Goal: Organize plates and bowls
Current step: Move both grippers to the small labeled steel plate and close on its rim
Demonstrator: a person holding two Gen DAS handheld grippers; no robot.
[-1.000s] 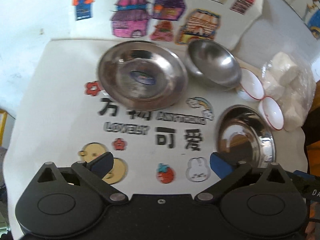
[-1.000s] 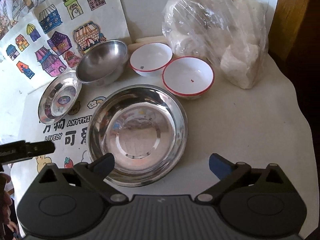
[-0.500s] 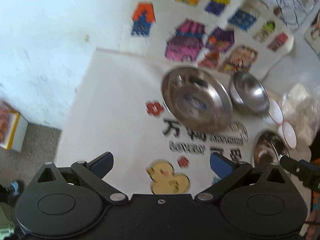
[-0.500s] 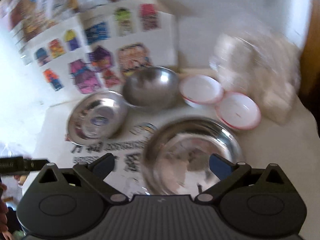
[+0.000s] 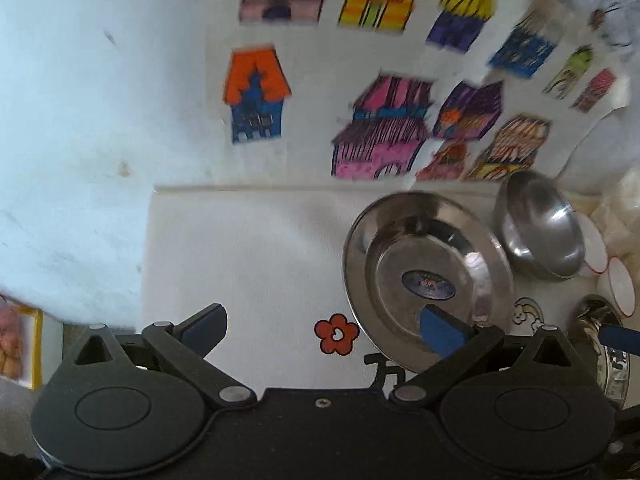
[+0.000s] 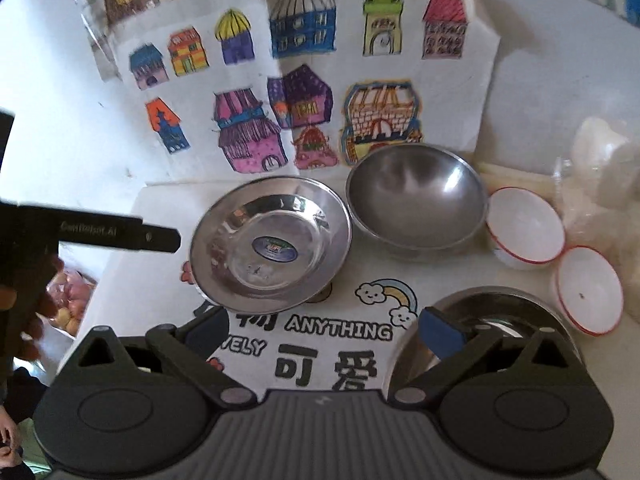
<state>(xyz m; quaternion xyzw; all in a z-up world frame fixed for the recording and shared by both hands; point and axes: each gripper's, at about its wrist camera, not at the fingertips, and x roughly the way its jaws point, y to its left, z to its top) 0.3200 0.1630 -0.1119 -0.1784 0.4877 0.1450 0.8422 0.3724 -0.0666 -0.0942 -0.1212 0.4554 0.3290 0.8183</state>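
Observation:
A shallow steel plate with a blue sticker lies on the printed cloth, and a deeper steel bowl sits to its right. Two white bowls with red rims stand further right. A large steel basin is partly hidden behind my right gripper's right finger. My right gripper is open and holds nothing. My left gripper is open too, its right fingertip over the near rim of the steel plate. The steel bowl shows at the right of the left wrist view.
Paper drawings of coloured houses lean up behind the dishes. A clear bag of white lumps sits at the far right. The left gripper's body and a hand reach in from the left. The cloth's left edge drops off.
Both grippers have swung left and lower toward the cloth. The steel plate now sits by my left gripper's right finger, and the large basin has slid under my right gripper's right finger.

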